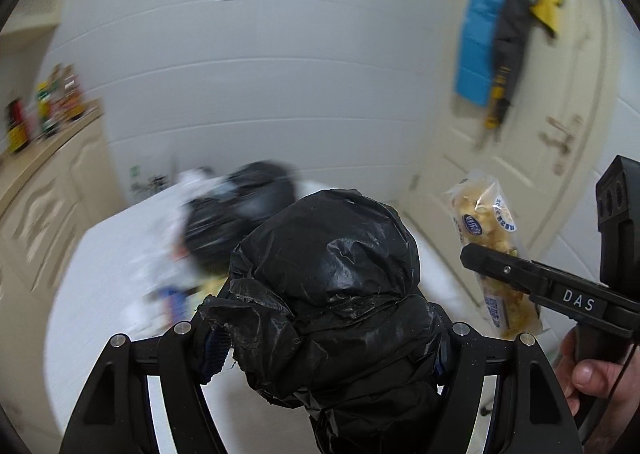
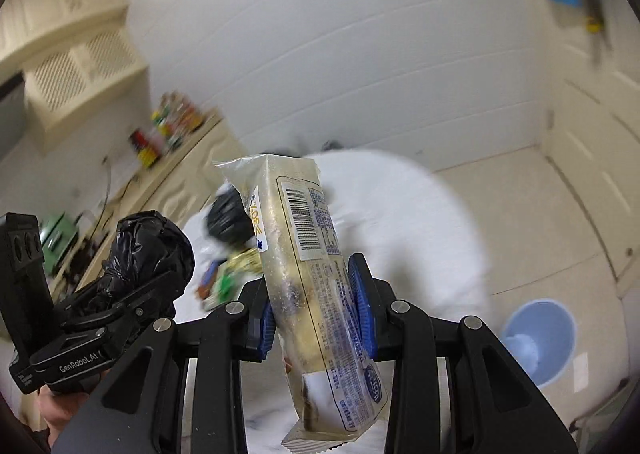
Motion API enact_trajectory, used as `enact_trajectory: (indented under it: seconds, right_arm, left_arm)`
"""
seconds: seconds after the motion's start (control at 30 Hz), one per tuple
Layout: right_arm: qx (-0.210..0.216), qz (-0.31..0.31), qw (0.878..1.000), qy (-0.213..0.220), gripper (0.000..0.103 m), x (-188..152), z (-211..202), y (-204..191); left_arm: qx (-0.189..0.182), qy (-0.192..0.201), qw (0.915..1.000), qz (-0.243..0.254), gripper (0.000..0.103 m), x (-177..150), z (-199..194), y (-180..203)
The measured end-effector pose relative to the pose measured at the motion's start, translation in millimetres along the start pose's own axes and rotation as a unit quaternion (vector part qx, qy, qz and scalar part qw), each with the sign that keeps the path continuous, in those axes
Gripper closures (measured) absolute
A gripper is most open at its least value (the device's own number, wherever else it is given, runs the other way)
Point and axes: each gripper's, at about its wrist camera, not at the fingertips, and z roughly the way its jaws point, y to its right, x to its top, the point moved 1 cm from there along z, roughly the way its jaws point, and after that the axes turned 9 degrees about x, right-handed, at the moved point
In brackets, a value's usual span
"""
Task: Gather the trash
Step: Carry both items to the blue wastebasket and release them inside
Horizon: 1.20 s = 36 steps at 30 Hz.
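The right claw is clenching an upright clear-plastic snack packet, the left claw is gripping a crumpled black plastic bag, and the pale-blue bin, probably the target, is lying nearer the right claw.

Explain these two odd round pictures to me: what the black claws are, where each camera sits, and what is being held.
A person holds a hand-held two-finger gripper in each hand; each carries a fisheye camera looking along its fingers. In the left camera's picture, the left gripper clamps a crumpled black plastic bag. In the right camera's picture, the right gripper pinches a clear snack packet between blue pads. Each gripper also shows in the other's picture. Behind, blurred, a white table bears more litter, and a blue bin stands on the floor.
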Motion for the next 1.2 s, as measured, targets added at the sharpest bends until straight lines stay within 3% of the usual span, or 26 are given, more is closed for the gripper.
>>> enact_trajectory:
  seconds: [0.2, 0.4, 0.7, 0.87, 1.0, 1.1, 1.2]
  right_arm:
    - [-0.067, 0.048, 0.996, 0.040, 0.070, 10, -61, 77]
    - [-0.121, 0.131, 0.983, 0.045, 0.070, -8, -80, 176]
    - [-0.156, 0.261, 0.952, 0.026, 0.069, -48, -50, 311]
    - [-0.162, 0.315, 0.935, 0.015, 0.065, -62, -34, 364]
    - [-0.169, 0.341, 0.925, 0.013, 0.049, -75, -33, 386]
    - [-0.178, 0.352, 0.919, 0.020, 0.027, -82, -39, 389]
    - [-0.190, 0.347, 0.918, 0.024, 0.007, -82, -45, 383]
  left_arm:
    - [-0.080, -0.011, 0.9955, 0.050, 0.033, 15, 33, 104]
    - [-0.133, -0.076, 0.9816, 0.114, 0.033, 4, 98, 206]
    - [-0.137, -0.200, 0.9510, 0.193, 0.033, -31, 222, 303]
    - [-0.117, -0.241, 0.9355, 0.231, 0.029, -35, 276, 337]
    - [-0.093, -0.254, 0.9271, 0.260, 0.015, -38, 293, 356]
    - [-0.083, -0.250, 0.9282, 0.263, 0.009, -28, 305, 363]
    - [-0.084, -0.241, 0.9281, 0.271, 0.007, -33, 293, 367]
